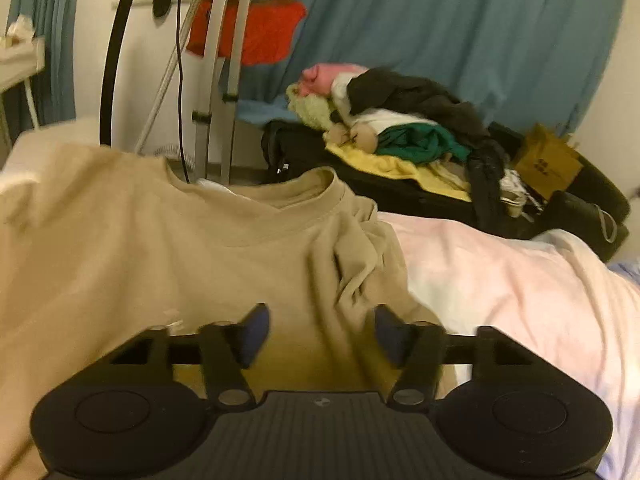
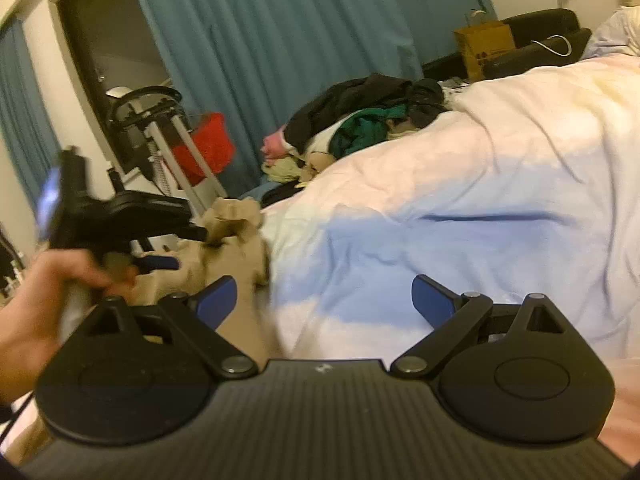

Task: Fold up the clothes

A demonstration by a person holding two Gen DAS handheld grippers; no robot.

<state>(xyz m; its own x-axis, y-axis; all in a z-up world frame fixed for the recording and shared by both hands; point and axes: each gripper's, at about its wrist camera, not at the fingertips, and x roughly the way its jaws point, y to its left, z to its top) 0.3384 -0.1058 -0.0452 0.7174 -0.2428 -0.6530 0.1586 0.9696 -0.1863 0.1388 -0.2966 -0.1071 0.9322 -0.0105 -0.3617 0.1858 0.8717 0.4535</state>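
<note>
Left gripper (image 1: 318, 330): I see my jaws standing apart, nothing between the blue pads (image 1: 254, 334). It hangs over the lower body of the shirt. In the right wrist view a hand (image 2: 44, 300) holds this tool at the left edge of the bed; that view is blurred, and I cannot tell from it whether the tool touches cloth.

Right gripper (image 2: 324, 300): jaws wide apart, empty. It hangs over the duvet, with the shirt just beside its left finger.

Shirt (image 1: 160, 248): tan, crew neck. In the left wrist view it lies spread on the bed with the collar away from me. The right sleeve area is bunched in creases near the shirt's right edge. In the right wrist view I see only a crumpled part (image 2: 236, 232) at the bed's left edge.

Duvet (image 2: 460, 208): pale pink, white and blue, rumpled, covering the bed under and to the right of the shirt.

Clothes pile (image 1: 400, 120): black, green, pink, white and yellow items heaped on a dark case beyond the far edge of the bed, well apart from the shirt.

Paper bag (image 1: 548, 160): brown, beside the pile on its right.

Curtain (image 1: 460, 32): blue, behind the pile.

Metal frame (image 1: 216, 80): upright past the collar, with a red cloth (image 1: 256, 32) behind it.
</note>
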